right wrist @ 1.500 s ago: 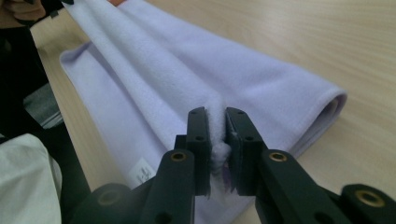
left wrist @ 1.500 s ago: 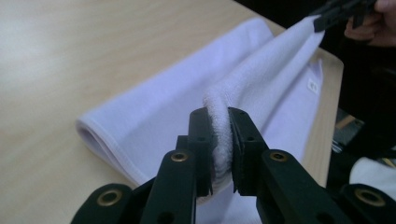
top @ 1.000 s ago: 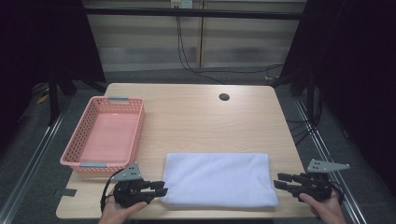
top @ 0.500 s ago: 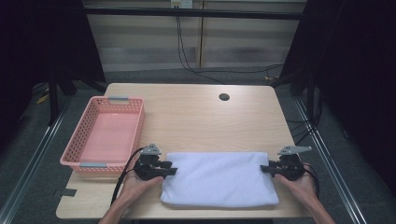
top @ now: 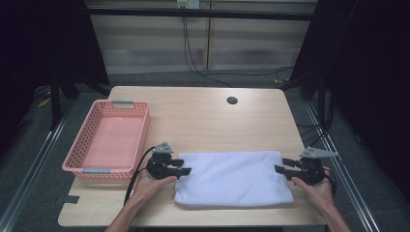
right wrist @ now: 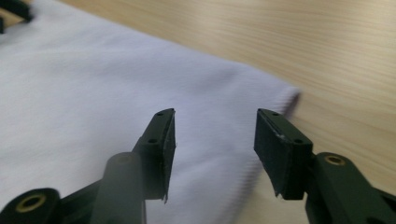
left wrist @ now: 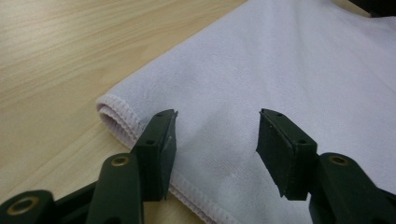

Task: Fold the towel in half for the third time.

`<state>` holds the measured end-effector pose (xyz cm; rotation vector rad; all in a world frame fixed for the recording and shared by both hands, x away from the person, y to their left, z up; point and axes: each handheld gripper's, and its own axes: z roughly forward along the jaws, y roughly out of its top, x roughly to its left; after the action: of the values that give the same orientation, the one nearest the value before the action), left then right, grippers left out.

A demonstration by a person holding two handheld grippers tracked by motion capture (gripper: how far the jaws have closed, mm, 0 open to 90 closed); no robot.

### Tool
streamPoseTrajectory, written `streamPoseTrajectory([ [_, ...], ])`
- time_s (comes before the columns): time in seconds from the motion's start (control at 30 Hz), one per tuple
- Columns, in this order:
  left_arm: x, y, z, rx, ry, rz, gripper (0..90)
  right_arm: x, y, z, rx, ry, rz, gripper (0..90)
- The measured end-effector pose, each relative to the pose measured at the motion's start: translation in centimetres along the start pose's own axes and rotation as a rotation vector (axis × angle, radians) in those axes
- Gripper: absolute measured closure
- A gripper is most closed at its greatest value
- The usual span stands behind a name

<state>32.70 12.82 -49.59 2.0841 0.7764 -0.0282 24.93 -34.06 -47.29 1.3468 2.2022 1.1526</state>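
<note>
Towel (top: 232, 176) is lying folded at the near edge of the wooden table (top: 203, 116), which is standing in a dark room; left gripper (top: 185, 166) and right gripper (top: 282, 165), jaws just opening and released, are flanking its ends beside a pink basket (top: 80, 147).

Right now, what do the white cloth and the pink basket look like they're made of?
The white cloth looks like soft microfibre or terry: matte, fine nap, stitched hem along its folded edge. The pink basket looks like moulded plastic: slightly glossy, walls of small regular holes, grey handle clips at its ends.
</note>
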Motion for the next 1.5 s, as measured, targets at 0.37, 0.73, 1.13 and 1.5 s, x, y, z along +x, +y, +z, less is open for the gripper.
streamPoseTrajectory([
  [0.37, 1.1, 1.5, -1.1, -0.071, 0.078, -0.031, 40.6, 7.9, 0.9, 1.1, -0.029, 0.141, -0.130, 44.8],
  [0.73, 1.6, 1.4, -1.1, -0.057, 0.078, -0.045, 40.1, 15.8, 3.4, 6.6, 0.050, 0.352, -0.252, 41.3],
  [1.13, 2.4, 0.9, -1.4, -0.056, 0.100, -0.069, 40.1, 23.1, 5.3, 13.1, 0.178, 0.515, -0.359, 32.5],
  [1.5, 2.1, 0.9, -1.3, -0.046, 0.096, -0.057, 39.5, 24.5, 4.5, 14.8, 0.167, 0.439, -0.509, 36.8],
])
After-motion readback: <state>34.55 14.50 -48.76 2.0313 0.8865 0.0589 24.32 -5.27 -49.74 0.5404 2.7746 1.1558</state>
